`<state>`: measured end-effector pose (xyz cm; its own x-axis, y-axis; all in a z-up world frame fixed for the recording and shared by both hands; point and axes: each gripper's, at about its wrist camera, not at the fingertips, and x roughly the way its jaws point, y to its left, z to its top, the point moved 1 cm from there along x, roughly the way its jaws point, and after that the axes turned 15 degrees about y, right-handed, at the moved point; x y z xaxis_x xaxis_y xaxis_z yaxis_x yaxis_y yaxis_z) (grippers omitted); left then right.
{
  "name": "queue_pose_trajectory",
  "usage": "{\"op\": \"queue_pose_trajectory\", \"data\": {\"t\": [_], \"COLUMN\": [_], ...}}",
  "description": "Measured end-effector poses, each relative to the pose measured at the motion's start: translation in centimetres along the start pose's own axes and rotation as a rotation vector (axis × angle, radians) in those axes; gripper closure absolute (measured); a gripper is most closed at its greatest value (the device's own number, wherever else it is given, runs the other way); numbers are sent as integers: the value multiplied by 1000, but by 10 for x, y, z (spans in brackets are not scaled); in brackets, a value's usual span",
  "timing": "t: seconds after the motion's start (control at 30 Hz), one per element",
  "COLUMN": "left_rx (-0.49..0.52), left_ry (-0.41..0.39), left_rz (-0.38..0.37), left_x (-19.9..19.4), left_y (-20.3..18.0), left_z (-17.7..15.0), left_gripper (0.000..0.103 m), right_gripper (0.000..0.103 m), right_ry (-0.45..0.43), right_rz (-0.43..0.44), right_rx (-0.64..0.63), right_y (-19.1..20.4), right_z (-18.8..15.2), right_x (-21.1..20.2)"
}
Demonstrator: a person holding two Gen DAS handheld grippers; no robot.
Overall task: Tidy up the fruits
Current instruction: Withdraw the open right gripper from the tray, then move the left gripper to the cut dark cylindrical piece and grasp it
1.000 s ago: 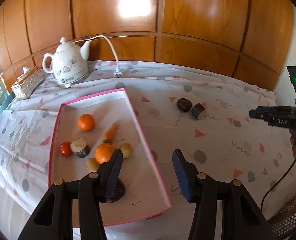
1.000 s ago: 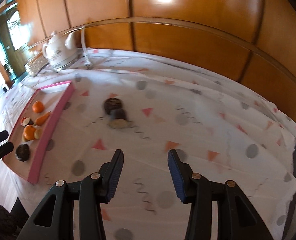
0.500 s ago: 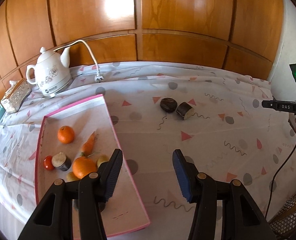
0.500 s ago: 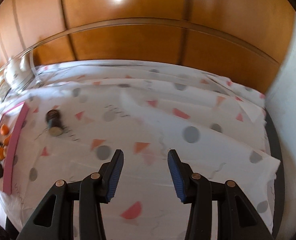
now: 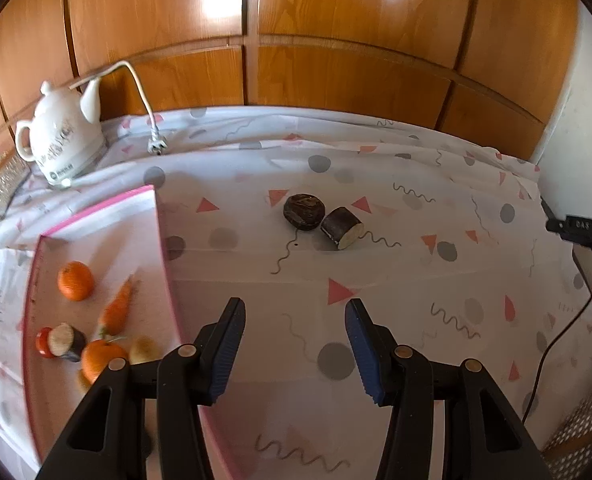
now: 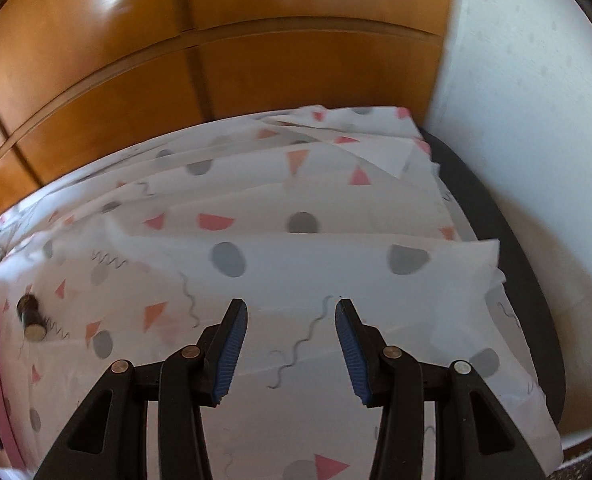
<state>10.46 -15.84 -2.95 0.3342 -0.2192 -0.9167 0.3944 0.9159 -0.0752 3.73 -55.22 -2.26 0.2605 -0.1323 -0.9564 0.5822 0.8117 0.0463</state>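
Both the left gripper and the right gripper have their fingers parted and empty above the tablecloth. Two dark fruits lie touching, right of the pink tray, which holds oranges and a carrot.

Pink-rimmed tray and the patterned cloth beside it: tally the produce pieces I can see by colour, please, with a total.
Left wrist view, some of it blurred:
Orange round fruits: 2
Orange carrot: 1
Red small round piece: 1
Dark-skinned cut pieces with pale faces: 2, on the tray and on the cloth
Dark round piece on the cloth: 1
Yellowish piece: 1
Total: 8
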Motion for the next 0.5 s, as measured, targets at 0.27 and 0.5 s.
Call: {"op": "queue_pose_trajectory", "data": {"t": [0.27,0.5], "left_rx": [-40,-38], "left_ry": [32,57], "left_rz": [-21,-40], "left_x": [22,39], "left_y": [-1,-8], "left_z": [22,40], "left_gripper": [50,50], "right_gripper": [57,57], "right_ry": [13,13], "right_rz": [-34,-26], "right_rx": [121,305], "right_y": [-28,-68], "right_z": [2,-1], "right_x": [2,-1]}}
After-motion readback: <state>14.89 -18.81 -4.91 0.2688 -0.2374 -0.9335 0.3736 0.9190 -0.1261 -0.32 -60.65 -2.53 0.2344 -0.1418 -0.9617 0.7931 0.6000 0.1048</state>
